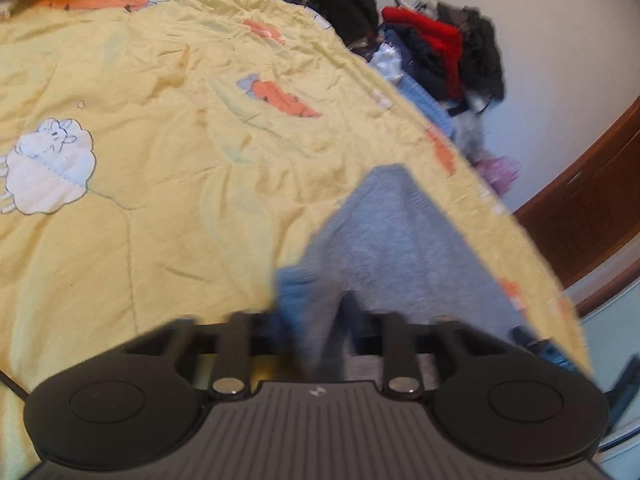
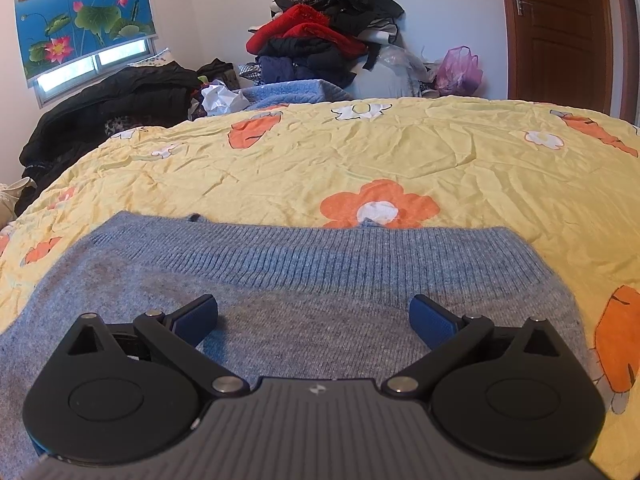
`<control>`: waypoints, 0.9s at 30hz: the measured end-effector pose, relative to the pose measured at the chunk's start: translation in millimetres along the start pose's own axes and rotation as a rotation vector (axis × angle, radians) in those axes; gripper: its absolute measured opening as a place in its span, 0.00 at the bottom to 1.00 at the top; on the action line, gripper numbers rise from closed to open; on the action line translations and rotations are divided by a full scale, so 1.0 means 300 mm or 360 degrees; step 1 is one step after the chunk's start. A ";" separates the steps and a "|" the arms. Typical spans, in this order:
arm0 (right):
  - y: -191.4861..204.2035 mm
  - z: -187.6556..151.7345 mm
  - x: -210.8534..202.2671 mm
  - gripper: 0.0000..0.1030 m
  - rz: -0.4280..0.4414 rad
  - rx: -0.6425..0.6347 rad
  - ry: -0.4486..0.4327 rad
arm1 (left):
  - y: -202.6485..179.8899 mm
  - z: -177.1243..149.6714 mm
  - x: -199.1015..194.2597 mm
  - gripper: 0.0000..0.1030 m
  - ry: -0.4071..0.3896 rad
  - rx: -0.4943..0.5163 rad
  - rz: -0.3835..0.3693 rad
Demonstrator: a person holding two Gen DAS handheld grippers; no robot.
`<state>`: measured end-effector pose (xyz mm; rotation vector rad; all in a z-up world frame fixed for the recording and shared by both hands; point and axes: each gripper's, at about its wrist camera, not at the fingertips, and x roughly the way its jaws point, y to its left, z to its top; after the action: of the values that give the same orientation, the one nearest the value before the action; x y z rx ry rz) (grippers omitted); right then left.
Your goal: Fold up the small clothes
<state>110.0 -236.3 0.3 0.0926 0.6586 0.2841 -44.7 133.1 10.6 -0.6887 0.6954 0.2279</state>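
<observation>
A grey-blue knitted sweater [image 2: 320, 264] lies flat on the yellow bedspread [image 2: 400, 152], its ribbed hem toward the far side. My right gripper [image 2: 314, 316] hovers just over the sweater's middle, open wide, its blue pads [image 2: 196, 316] apart with nothing between them. In the left wrist view, a fold of the same sweater [image 1: 400, 240] rises from the bed into my left gripper [image 1: 320, 314], which is shut on the cloth. The picture there is blurred, and the cloth hides most of the fingertips.
The bedspread [image 1: 160, 140] carries carrot, flower and sheep prints. A pile of red and dark clothes [image 2: 328, 40] stands against the wall beyond the bed, with a pink bag [image 2: 458, 66] beside it. Black jackets [image 2: 112, 100] lie at the far left, under the window. A wooden door [image 2: 560, 32] is at the right.
</observation>
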 end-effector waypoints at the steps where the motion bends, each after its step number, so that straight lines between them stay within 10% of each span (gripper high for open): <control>1: 0.000 0.000 0.000 1.00 0.0000 -0.0001 0.0000 | -0.009 -0.001 0.001 0.16 -0.0004 0.0024 0.0015; 5: 0.000 0.005 0.002 1.00 0.0002 0.0001 0.0012 | -0.042 -0.005 -0.012 0.10 -0.0018 0.0100 0.0024; 10: 0.028 0.066 -0.008 0.99 0.0088 0.0024 0.0084 | -0.215 -0.095 -0.079 0.09 -0.0221 0.0601 -0.0061; 18: 0.190 0.193 0.060 0.97 0.0932 0.0335 0.0496 | -0.426 -0.396 -0.117 0.04 -0.0239 0.1351 -0.0357; 25: 0.347 0.227 0.121 0.95 0.0968 0.0128 0.0622 | -0.360 -0.367 -0.177 0.08 -0.0502 0.1351 -0.0104; 27: 0.372 0.233 0.112 0.95 0.0995 0.0090 0.0611 | -0.308 -0.333 -0.194 0.40 -0.0496 0.1261 -0.0045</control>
<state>152.6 -119.4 55.1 0.3046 1.0116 0.9008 -101.7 -0.2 39.6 0.0973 0.4199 0.0186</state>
